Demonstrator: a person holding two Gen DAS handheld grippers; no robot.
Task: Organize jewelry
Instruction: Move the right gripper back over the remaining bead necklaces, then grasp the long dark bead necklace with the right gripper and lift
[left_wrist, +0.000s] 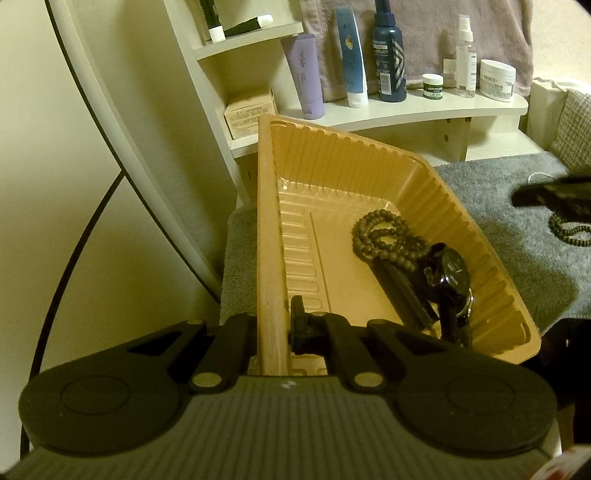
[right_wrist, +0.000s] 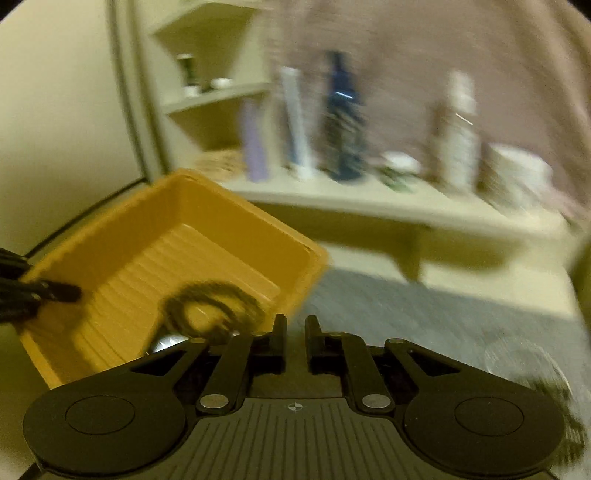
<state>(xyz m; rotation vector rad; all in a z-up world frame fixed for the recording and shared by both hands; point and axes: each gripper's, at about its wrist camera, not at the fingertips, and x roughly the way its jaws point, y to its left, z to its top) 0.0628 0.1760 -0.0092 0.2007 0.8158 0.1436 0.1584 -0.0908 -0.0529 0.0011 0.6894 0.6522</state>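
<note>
While my left tool (left_wrist: 271, 325) is clamped on the near rim of the tan tray (left_wrist: 369, 162), holding it tilted up off the grey mat (left_wrist: 498, 192), I judge the job to be between pieces. A brown bead bracelet (left_wrist: 380, 236) and a black watch (left_wrist: 452, 273) already lie together against the tray's lower wall. One more dark beaded strand (left_wrist: 570, 230) sits out on the mat to the right, well apart from the tray, partly hidden under my right tool (left_wrist: 546, 195) in the left view.

From the right wrist view, that right tool (right_wrist: 295, 326) has its fingers a narrow gap apart with nothing between them, poised over the mat just beside the tray's corner. That picture is badly smeared, so I cannot read fine detail there.

Next, as I see it, I must bring the right tool down over the loose strand, close on a bunch of beads rather than a single one, and carry it over the rim. Beads slip easily, so a firm pinch matters.
</note>
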